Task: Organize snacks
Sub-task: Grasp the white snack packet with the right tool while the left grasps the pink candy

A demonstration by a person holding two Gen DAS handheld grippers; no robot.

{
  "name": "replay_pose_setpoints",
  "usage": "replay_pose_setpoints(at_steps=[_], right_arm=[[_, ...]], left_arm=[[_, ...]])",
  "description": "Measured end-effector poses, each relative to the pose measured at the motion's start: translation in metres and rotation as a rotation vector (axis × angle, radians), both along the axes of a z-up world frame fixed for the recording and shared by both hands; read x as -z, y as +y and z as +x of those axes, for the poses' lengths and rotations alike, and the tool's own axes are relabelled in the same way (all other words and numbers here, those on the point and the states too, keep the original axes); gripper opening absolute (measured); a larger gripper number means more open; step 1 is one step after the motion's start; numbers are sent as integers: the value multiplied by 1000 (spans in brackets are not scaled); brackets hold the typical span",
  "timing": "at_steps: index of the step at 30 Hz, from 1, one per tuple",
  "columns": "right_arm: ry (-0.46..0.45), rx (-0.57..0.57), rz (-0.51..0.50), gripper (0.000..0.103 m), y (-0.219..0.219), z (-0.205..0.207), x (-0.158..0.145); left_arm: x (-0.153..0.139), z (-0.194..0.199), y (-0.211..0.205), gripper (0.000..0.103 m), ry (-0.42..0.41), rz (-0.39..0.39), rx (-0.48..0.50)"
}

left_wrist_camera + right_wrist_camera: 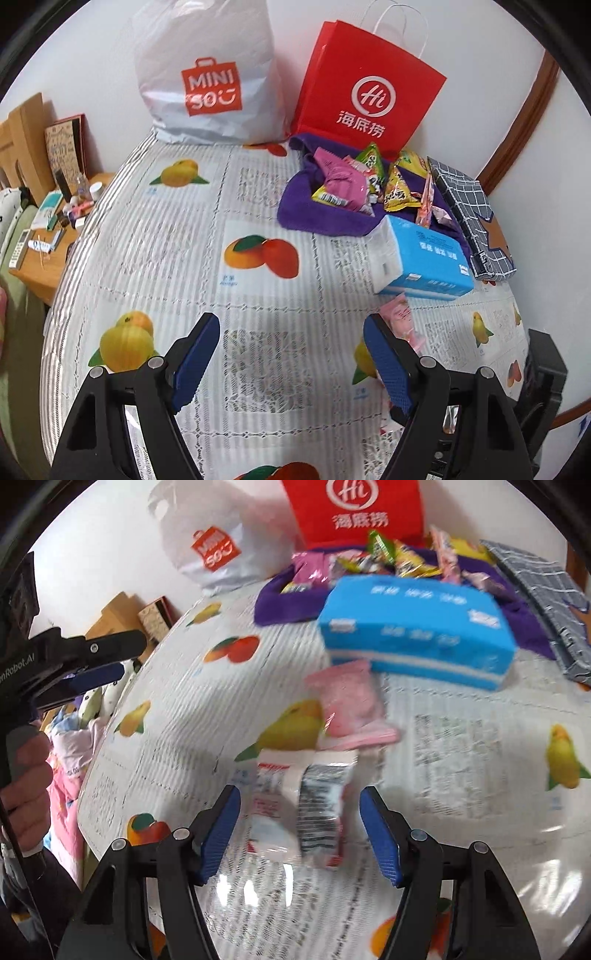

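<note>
Several snack packets (354,184) lie piled on a purple cloth (314,218) at the back of the table. A white and red packet (295,812) lies flat on the tablecloth between the blue pads of my right gripper (301,834); the pads stand apart from it. Just beyond it lies a pink packet (351,705), which the left wrist view shows as the pink packet (400,321) beside my left gripper's right finger. My left gripper (291,356) is open over bare tablecloth with nothing between its pads. The right wrist view is blurred.
A blue tissue pack (421,258) lies in front of the purple cloth, and a checked fabric box (472,214) lies to its right. A white shopping bag (207,74) and a red paper bag (365,85) stand against the wall. A cluttered wooden side table (55,229) is on the left.
</note>
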State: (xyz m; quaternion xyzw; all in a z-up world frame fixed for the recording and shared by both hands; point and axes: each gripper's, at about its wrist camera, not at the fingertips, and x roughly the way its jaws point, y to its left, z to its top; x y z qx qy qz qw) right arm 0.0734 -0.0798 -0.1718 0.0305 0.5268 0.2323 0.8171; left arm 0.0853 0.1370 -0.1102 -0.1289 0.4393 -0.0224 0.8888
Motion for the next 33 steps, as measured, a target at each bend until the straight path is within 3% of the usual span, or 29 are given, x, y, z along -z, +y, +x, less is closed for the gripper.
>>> replay_pose_setpoints(at_steps=[5,10,12,13,15,21,26,33], right_arm=[[-34,-2,-52,71,19,-4,8],[-127,-11,-206,71,40,-11,13],[-163,-21,-238,66,43,-14,14],[-171,-33,-224,57,41,-15,12],[-162,-53,-205,54,36,-16,10],[-184,-14,-91,51,-8,-17,-14],[-234,92,-117,51,-63,-10,-27],[-182,242,-121,51,-137,2,-14]], left_arm=[[12,1,7,79,25,-8,-10],[22,4,3,79,48,-11,-10],[24,5,-1,79,54,-9,-5],[26,6,-4,79,56,-7,-2],[28,7,-10,79,62,-4,4],[39,16,-38,79,89,-1,50],[50,28,-72,79,107,-63,124],[65,47,-125,78,132,-59,173]])
